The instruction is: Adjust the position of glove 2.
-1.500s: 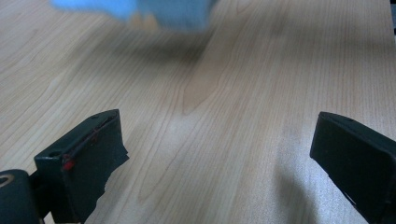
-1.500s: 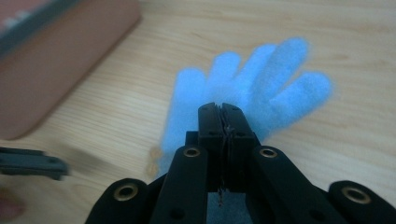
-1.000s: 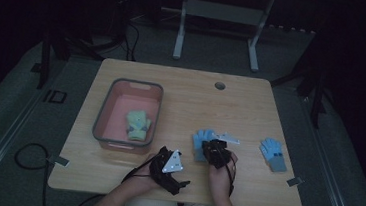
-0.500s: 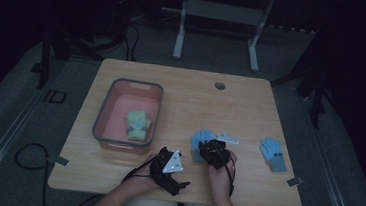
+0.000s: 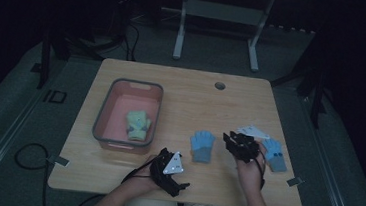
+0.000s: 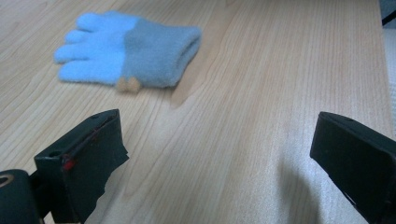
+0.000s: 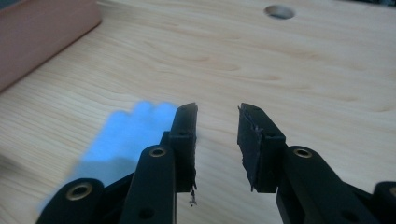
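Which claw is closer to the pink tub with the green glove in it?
The left claw. It sits just off the pink tub's near right corner, while the right claw is farther right, beyond the blue glove.

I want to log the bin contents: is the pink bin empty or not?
Not empty. In the high view the pink bin holds one green glove, lying flat on its floor.
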`<action>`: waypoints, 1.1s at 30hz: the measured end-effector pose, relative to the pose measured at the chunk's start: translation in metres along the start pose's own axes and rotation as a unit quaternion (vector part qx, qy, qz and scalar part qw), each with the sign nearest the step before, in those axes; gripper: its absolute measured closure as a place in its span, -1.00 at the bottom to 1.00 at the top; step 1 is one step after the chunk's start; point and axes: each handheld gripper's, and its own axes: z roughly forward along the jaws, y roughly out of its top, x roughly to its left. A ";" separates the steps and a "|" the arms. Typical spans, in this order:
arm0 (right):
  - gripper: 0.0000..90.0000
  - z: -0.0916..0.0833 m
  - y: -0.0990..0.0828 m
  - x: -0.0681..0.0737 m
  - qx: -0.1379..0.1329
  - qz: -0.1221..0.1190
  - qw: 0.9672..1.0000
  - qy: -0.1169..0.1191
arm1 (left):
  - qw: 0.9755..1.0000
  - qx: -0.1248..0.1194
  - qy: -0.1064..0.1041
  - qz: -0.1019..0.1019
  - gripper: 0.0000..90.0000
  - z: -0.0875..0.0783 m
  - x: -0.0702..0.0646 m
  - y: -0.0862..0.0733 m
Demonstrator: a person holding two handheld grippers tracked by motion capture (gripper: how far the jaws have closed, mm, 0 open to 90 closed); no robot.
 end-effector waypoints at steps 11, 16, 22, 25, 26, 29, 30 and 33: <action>0.57 -0.033 -0.018 -0.083 -0.017 -0.033 0.999 -0.021 | 1.000 -0.002 0.002 -0.003 -0.94 0.001 0.000 0.000; 0.60 -0.046 -0.030 -0.113 -0.010 -0.034 0.998 -0.042 | 1.000 -0.002 0.001 -0.005 -0.94 0.001 0.001 0.000; 0.63 -0.049 -0.044 -0.140 0.022 -0.033 0.998 -0.052 | 1.000 -0.003 0.001 -0.006 -0.94 0.001 0.001 0.000; 0.63 -0.044 -0.056 -0.154 0.055 -0.030 0.997 -0.049 | 1.000 -0.003 0.001 -0.007 -0.94 0.001 0.001 0.000; 0.63 -0.043 -0.059 -0.156 0.059 -0.029 0.997 -0.051 | 1.000 -0.004 0.001 -0.007 -0.94 0.001 0.001 0.000; 0.60 -0.038 -0.067 -0.160 0.066 -0.021 0.997 -0.041 | 1.000 -0.004 -0.001 -0.010 -0.94 0.001 0.001 -0.001; 0.59 -0.036 -0.069 -0.161 0.068 -0.016 0.997 -0.035 | 1.000 -0.003 0.000 -0.009 -0.94 0.001 0.001 -0.001; 0.60 -0.030 -0.076 -0.163 0.082 -0.012 0.996 -0.034 | 1.000 -0.004 0.000 -0.008 -0.94 0.001 0.001 0.000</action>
